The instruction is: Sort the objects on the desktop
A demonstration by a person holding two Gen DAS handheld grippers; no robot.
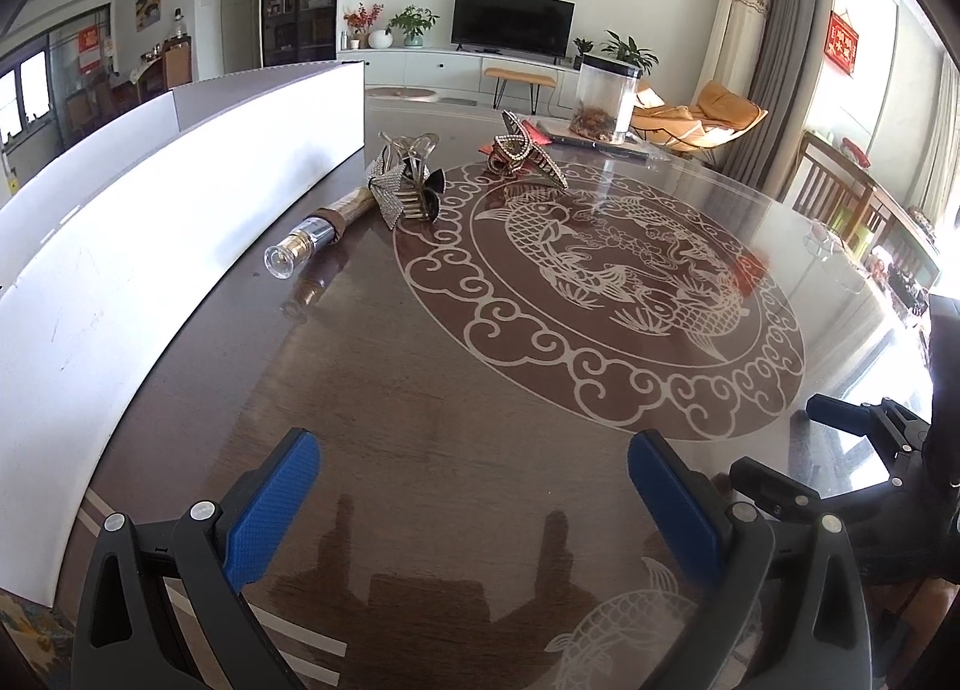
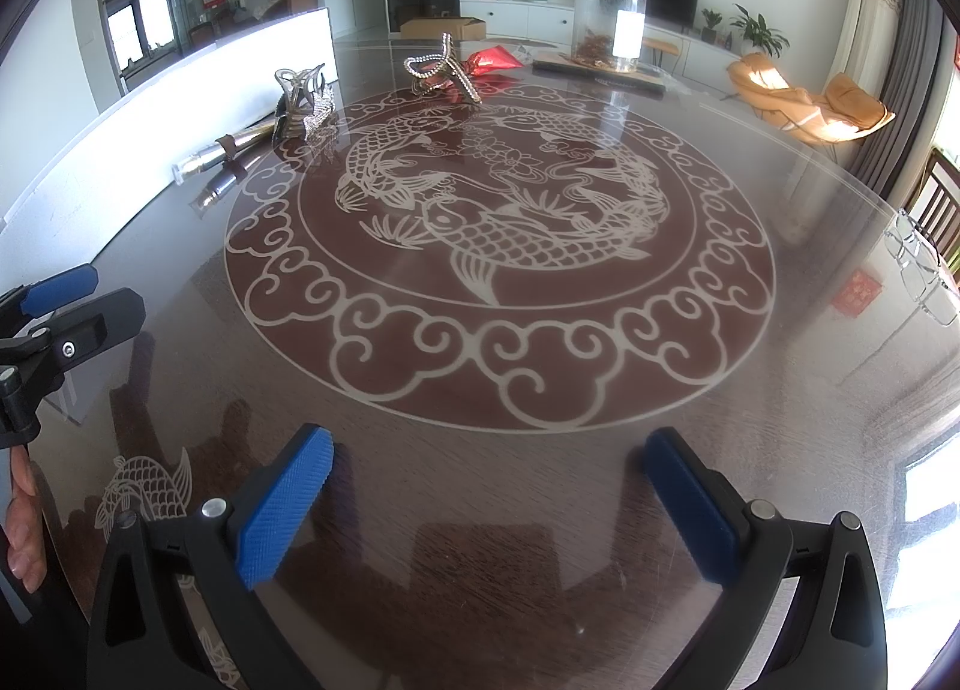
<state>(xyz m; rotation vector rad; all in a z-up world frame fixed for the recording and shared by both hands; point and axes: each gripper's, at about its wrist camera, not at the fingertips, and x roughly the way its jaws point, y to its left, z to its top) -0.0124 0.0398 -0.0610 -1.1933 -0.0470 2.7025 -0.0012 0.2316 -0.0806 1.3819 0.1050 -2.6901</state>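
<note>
- Two hair clips and a small bottle lie at the far side of the tabletop [image 1: 420, 390], well apart from both pairs of fingers.
- The silver rhinestone hair clip [image 1: 403, 183] sits at the edge of the round fish pattern [image 1: 600, 294], touching the bottle [image 1: 315, 237], which lies on its side with its clear cap pointing towards the camera, just beside the white box [image 1: 120, 246].
- The gold hair clip [image 1: 525, 150] stands further back, near a red packet [image 2: 495, 59] and a clear jar [image 1: 606, 99].
- The left gripper [image 1: 474, 501] has its blue fingers [image 1: 273, 510] spread wide with nothing between them, low over bare tabletop.
- The right gripper [image 2: 489, 504] is likewise wide open and empty, its fingers [image 2: 285, 510] over bare tabletop.
- A pair of glasses [image 2: 921, 264] lies at the right edge.
- No writing can be read on the bottle or jar.
</note>
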